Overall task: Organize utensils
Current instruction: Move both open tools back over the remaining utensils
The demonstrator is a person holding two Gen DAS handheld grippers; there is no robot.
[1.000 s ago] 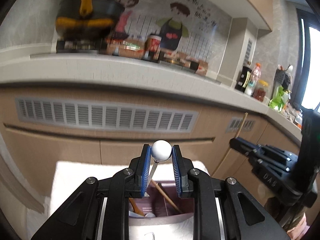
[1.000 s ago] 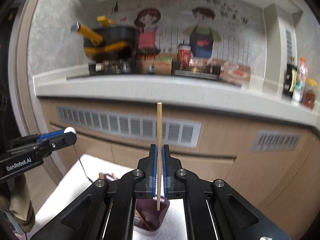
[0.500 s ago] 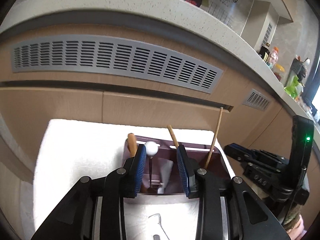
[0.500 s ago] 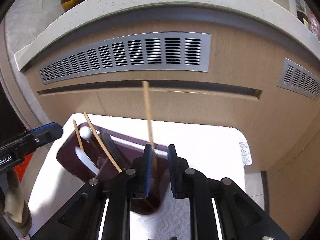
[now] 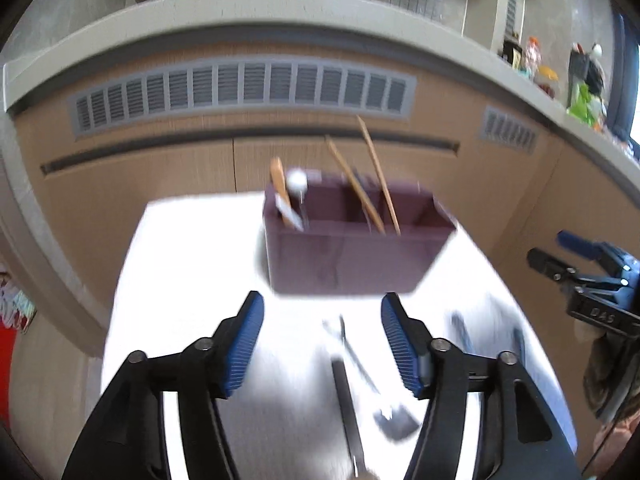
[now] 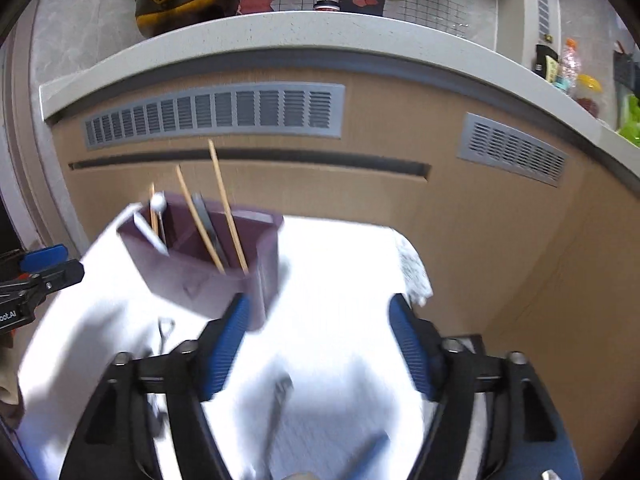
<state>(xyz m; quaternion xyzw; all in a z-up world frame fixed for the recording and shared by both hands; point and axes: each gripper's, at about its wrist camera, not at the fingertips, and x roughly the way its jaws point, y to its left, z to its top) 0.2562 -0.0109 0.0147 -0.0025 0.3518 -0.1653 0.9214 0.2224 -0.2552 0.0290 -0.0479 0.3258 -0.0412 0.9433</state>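
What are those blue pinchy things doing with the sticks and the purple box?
A person is tidying utensils with two hand-held grippers. Both the left gripper and the right gripper have just been opening, and nothing is between their fingers now. Two wooden chopsticks and a white ball-topped utensil stand in the purple holder on the white cloth. More utensils, blurred, lie on the cloth near the grippers, not yet put away.

Your left gripper [image 5: 322,344] and right gripper [image 6: 318,344] were black, angular frames with silver screws, and each had ribbed blue pads [image 5: 244,348].
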